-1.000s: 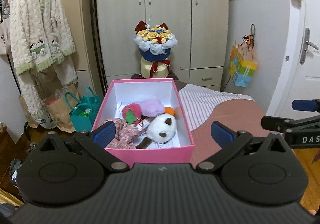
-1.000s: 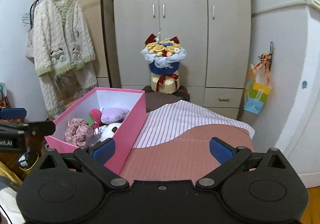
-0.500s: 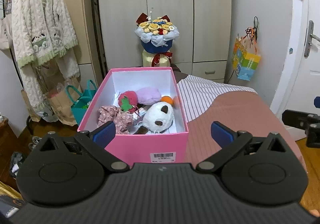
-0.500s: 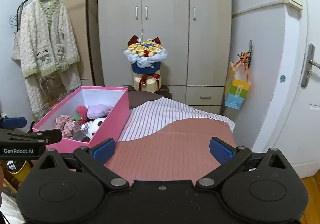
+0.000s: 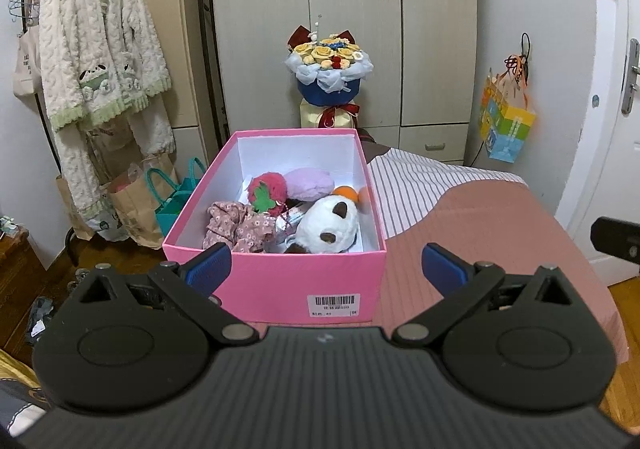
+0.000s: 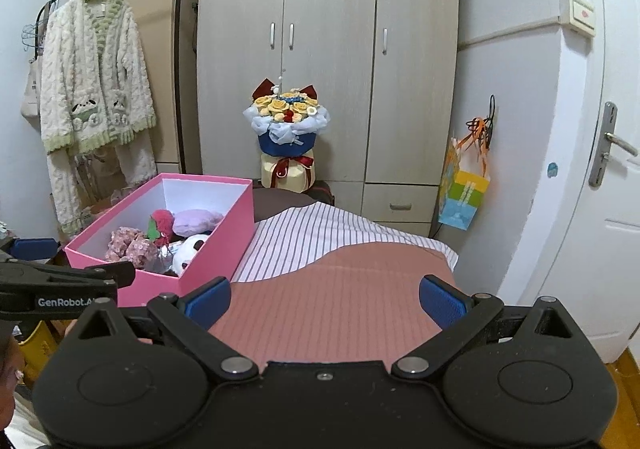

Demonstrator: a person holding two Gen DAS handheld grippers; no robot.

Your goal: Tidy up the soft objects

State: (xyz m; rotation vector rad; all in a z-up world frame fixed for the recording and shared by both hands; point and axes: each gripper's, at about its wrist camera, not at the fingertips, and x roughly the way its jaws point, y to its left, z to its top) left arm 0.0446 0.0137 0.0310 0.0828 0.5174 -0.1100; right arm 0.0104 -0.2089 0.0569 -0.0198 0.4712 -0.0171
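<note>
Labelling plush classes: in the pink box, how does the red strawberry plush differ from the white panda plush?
The red strawberry plush is fuzzy red with a green felt leaf; the white panda plush is white with dark patches. The strawberry looks smaller than the panda. The strawberry sits mid-box, the panda nearer the front wall, on the bed side. Both lie loose inside the pink cardboard box, ungripped.

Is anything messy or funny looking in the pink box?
A little. The soft toys in the pink box lie jumbled toward its near end: the panda plush is tipped on its side and the floral cloth is crumpled beside it. Nothing has spilled onto the bed.
</note>
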